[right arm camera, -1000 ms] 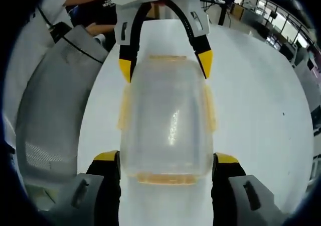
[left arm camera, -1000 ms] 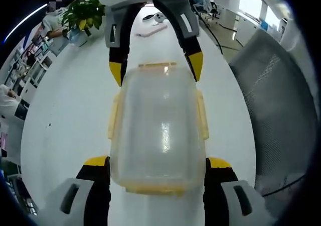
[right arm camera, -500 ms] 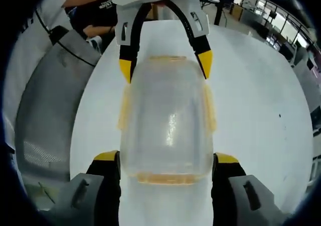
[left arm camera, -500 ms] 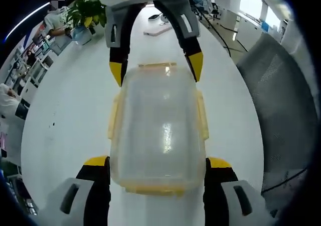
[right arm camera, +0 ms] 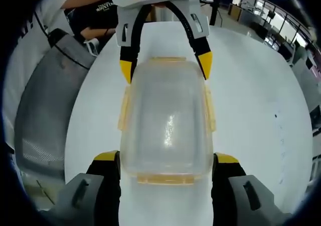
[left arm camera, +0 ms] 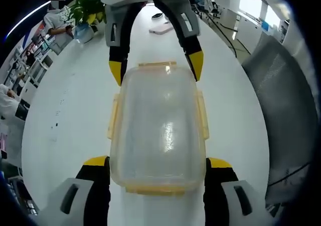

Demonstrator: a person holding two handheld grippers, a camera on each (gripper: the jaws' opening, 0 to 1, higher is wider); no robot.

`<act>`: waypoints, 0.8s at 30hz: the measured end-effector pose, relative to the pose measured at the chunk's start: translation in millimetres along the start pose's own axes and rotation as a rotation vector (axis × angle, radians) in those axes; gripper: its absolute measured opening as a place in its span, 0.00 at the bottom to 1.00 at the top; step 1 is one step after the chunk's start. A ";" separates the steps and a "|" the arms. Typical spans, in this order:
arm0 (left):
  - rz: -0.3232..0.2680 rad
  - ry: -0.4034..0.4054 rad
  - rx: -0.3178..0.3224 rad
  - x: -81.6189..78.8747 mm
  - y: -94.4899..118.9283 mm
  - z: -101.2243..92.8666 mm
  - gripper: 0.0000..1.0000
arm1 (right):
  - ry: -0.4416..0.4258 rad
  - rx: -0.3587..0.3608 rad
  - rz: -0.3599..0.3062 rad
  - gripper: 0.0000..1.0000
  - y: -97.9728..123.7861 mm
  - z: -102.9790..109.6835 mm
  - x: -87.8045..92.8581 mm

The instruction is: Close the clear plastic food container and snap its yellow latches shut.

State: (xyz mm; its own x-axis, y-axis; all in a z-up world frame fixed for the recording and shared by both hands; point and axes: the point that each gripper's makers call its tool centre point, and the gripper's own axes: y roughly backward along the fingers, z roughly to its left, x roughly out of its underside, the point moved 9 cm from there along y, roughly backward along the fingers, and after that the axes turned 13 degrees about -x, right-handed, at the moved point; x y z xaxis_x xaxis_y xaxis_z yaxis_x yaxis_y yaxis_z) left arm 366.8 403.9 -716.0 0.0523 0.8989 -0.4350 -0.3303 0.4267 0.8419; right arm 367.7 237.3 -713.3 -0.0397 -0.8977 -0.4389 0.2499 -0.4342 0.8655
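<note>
The clear plastic container [left arm camera: 158, 120] with its lid on is held end to end over the white table [left arm camera: 70, 100]. Yellow latch flaps [left arm camera: 202, 116] line its four edges. My left gripper [left arm camera: 157, 161] is shut on the near end in the left gripper view, its jaws flanking both corners. My right gripper [left arm camera: 155, 68] reaches in from the top and clamps the far end. In the right gripper view the same container [right arm camera: 166, 115] sits between my right gripper [right arm camera: 166, 158] below and my left gripper [right arm camera: 165, 64] above, with a side latch [right arm camera: 209, 110] sticking out.
A grey mesh chair [left arm camera: 286, 100] stands beside the table, also seen as the chair [right arm camera: 42, 115] in the right gripper view. A potted plant [left arm camera: 88, 12] and small items [left arm camera: 163, 29] lie at the table's far end. A person [right arm camera: 95, 20] is behind the left gripper.
The table and chair have slid past in both views while the container stays fixed between the jaws: both grippers moved together carrying it. The grips are unchanged.
</note>
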 end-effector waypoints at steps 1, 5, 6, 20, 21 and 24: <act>0.001 0.000 -0.001 0.1 -0.4 1.0 0.74 | 0.002 0.000 0.001 0.71 0.4 -2.0 -0.3; -0.002 0.003 -0.003 0.9 -2.8 7.2 0.75 | 0.003 -0.002 -0.001 0.71 2.4 -8.5 -0.3; -0.001 0.002 -0.004 0.9 -3.4 8.9 0.75 | 0.003 -0.002 -0.003 0.71 2.8 -9.8 -0.4; 0.013 -0.008 -0.014 1.3 -10.7 27.4 0.75 | 0.002 -0.004 -0.011 0.71 9.6 -34.3 -0.5; 0.014 -0.009 -0.014 1.4 -10.9 28.1 0.75 | 0.002 -0.004 -0.010 0.71 9.7 -34.7 -0.6; 0.016 -0.009 -0.015 1.2 -12.1 30.9 0.75 | 0.001 -0.003 -0.008 0.71 11.0 -37.5 0.3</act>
State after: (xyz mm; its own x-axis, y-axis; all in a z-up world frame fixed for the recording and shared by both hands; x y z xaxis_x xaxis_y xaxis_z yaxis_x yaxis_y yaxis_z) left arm 400.1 402.9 -716.8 0.0557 0.9064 -0.4188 -0.3450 0.4110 0.8438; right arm 406.8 235.1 -713.0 -0.0412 -0.8941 -0.4460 0.2529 -0.4411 0.8611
